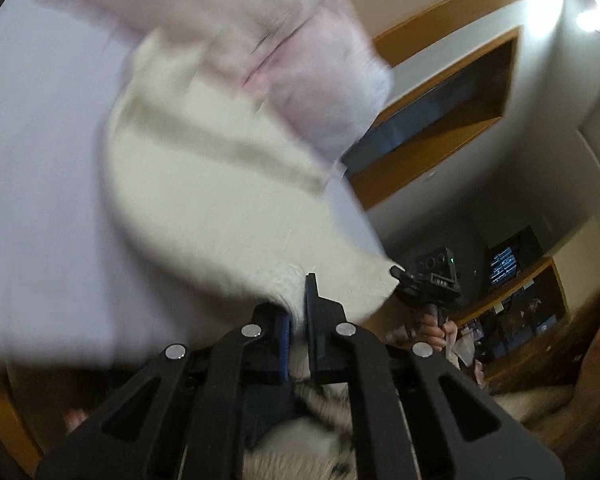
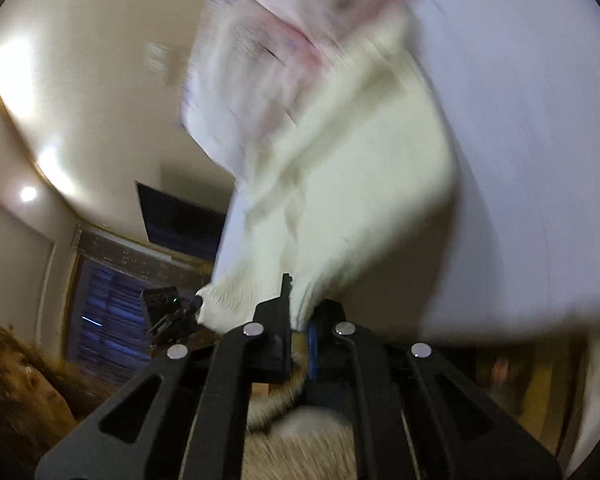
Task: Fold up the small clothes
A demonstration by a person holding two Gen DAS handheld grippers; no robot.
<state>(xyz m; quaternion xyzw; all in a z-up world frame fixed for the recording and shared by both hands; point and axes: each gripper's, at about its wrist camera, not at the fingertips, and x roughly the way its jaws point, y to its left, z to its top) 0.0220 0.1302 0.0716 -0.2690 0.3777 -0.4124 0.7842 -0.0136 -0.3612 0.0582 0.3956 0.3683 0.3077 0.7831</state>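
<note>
A cream knit garment [image 1: 204,200] hangs in the air, blurred by motion, over a white table surface [image 1: 40,160]. My left gripper [image 1: 298,304] is shut on one of its edges. My right gripper [image 2: 298,304] is shut on another edge of the same cream garment [image 2: 360,184]. The right gripper also shows in the left wrist view [image 1: 396,270], pinching a corner of the cloth. The left gripper shows in the right wrist view [image 2: 198,302] at the cloth's other corner. A pale pink piece of clothing [image 1: 300,60] lies on the table beyond the garment, blurred; it also shows in the right wrist view [image 2: 300,20].
The white table [image 2: 520,160] spreads under and behind the garment. A wall with wooden-framed openings [image 1: 452,92] is to the right in the left wrist view. A dark wall screen [image 2: 180,216], a window with blinds [image 2: 108,312] and the person's head [image 2: 16,380] show in the right wrist view.
</note>
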